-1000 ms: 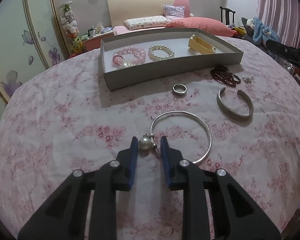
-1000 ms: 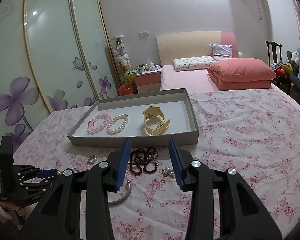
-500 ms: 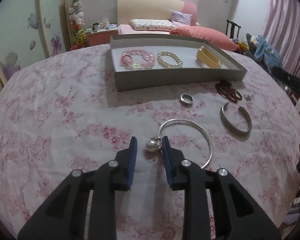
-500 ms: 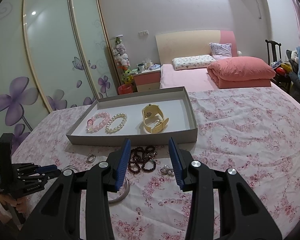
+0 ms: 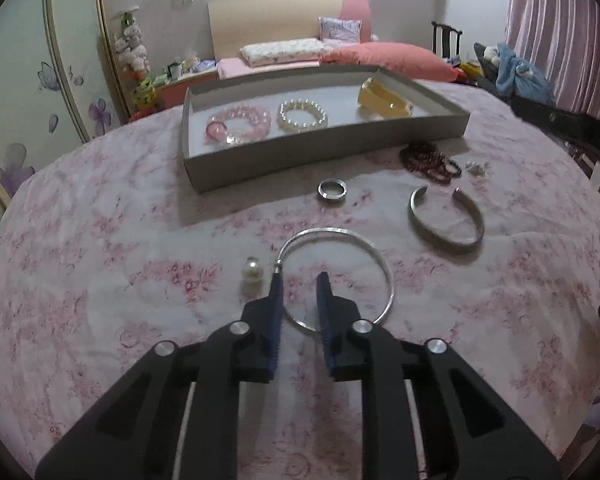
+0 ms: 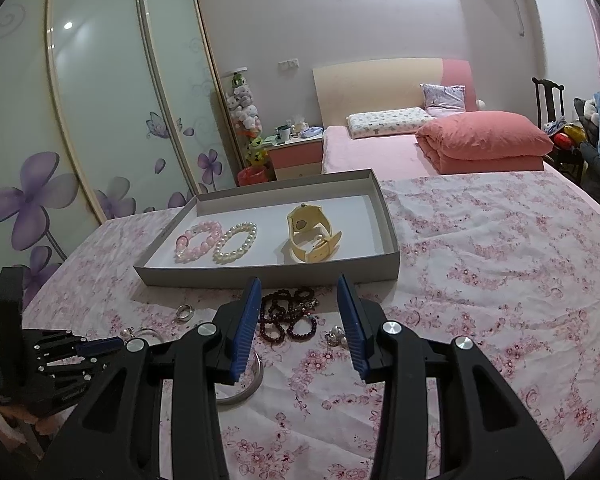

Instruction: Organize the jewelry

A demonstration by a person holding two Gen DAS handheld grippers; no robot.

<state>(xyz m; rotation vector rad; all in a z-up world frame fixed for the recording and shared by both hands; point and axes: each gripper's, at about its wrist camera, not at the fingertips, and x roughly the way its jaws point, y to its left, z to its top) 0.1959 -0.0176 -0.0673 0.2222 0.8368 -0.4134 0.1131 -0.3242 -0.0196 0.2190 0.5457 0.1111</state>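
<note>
- Only your left wrist view shows the whole silver bangle (image 5: 337, 276) and the pearl (image 5: 252, 270); your right view shows the yellow watch (image 6: 312, 238) standing in the tray (image 6: 268, 276).
- Your left gripper (image 5: 300, 292) is closing, holding nothing, over the bangle's near arc; the pearl lies just left of its fingers.
- Your right gripper (image 6: 298, 312) hangs open above the dark bead strand (image 6: 288, 314).

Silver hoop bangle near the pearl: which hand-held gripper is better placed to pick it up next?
Left. The left hand-held gripper hangs right over the silver hoop bangle, jaws closing with nothing between them. The right hand-held gripper points at the dark bead bracelet.
</note>
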